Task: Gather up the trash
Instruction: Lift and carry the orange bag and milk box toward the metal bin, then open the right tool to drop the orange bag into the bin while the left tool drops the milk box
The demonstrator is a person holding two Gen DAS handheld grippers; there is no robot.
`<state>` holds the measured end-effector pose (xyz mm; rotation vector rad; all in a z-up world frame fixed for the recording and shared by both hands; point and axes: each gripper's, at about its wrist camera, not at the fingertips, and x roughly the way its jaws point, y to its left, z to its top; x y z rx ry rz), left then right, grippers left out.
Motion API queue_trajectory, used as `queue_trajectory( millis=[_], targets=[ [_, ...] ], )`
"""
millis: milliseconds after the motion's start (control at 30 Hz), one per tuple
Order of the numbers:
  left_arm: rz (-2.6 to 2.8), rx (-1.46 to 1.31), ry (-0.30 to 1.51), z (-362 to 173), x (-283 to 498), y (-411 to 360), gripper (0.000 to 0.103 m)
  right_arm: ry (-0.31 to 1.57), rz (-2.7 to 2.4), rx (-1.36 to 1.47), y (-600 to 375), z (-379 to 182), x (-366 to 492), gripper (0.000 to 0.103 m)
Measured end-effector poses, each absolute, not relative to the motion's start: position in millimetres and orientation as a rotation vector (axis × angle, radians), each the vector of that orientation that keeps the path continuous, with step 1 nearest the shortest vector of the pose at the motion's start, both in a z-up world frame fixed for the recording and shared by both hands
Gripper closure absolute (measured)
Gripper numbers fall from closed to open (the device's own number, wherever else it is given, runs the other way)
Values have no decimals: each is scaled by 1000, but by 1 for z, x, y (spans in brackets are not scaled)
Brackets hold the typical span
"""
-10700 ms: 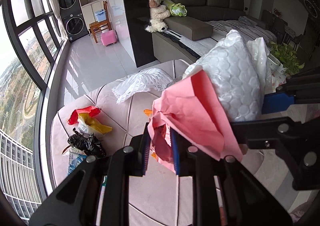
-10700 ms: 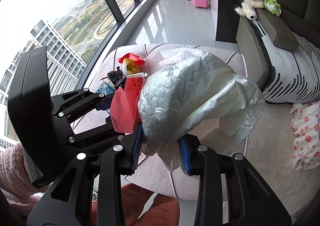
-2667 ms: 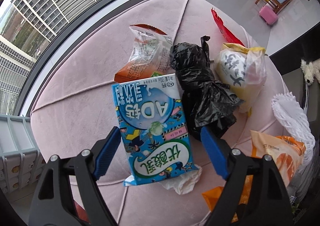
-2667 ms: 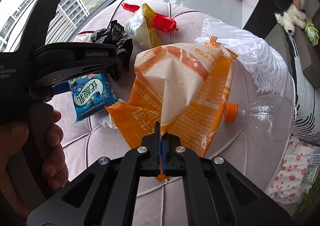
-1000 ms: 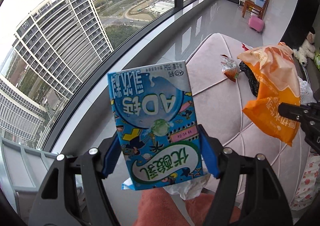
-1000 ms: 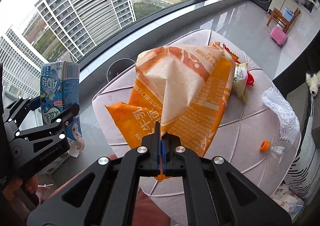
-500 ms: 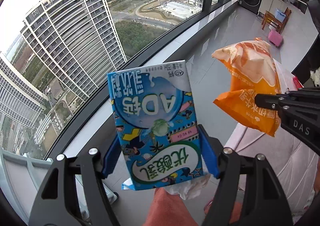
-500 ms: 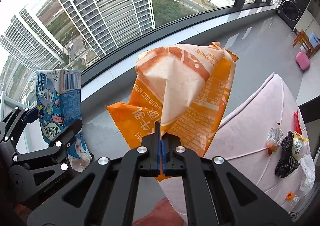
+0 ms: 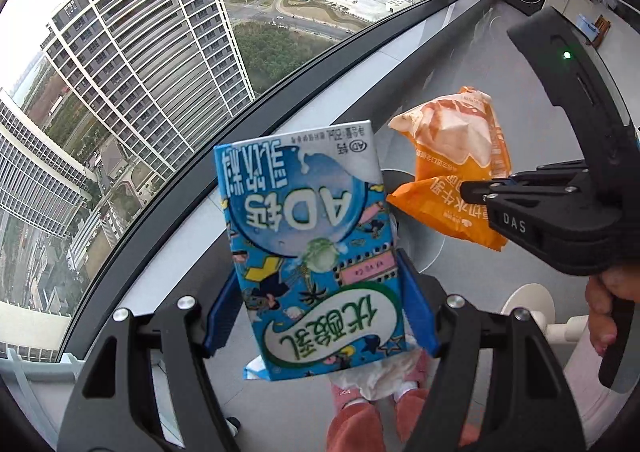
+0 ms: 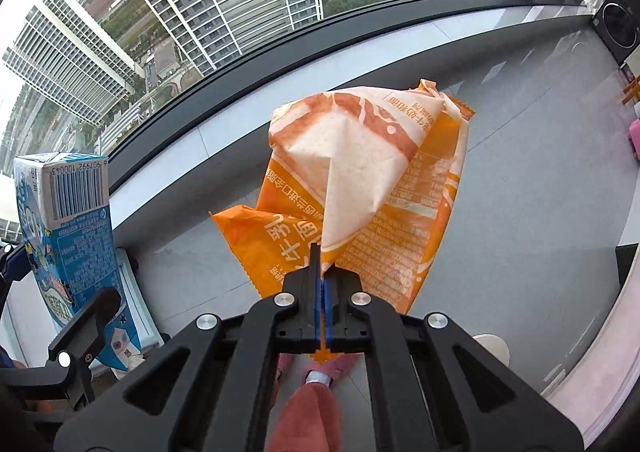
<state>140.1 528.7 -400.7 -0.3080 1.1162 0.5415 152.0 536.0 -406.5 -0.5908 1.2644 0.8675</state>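
Left gripper (image 9: 320, 312) clamps blue printed drink carton (image 9: 308, 252) across its flat sides, aloft over grey floor (image 10: 520, 212): stiff, probably light. Right gripper (image 10: 322, 292) pinches crinkly orange snack wrapper (image 10: 360, 188) at its edge: flimsy, slippery.

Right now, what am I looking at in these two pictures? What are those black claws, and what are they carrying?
No robot here: a person holds a hand-worked claw in each hand, and a wide-angle camera on each claw looks forward along its fingers. One picture comes from the left claw, the other from the right. The left gripper clamps a blue drink carton between its blue pads, with a scrap of white tissue caught below it. The right gripper, shut tight, pinches an orange snack wrapper. Both point down at a grey floor beside a big curved window. The person's hand on the right claw's handle shows too.
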Motion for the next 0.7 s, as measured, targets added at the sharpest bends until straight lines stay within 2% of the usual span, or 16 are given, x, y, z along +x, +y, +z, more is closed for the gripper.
queue_trajectory(
  millis=[200,267,333,600,700],
  targets=[
    [522,-324,1164,-489,178,528,32,1348,875,-665,566,-503,185,98],
    [512,-342,1183,-512,189,526,32,1366,873,-659,569,-515,193,81],
    [504,-346,1197,-532,198,524,32,1372,874,-646,573,-518,202,70],
    [468,-333,1200,-563,236,516,32,1373,795,-599,547,-496,231,68],
    [464,-313,1173,-565,215,512,31,1324,788,-607,540,-483,243,68]
  ],
)
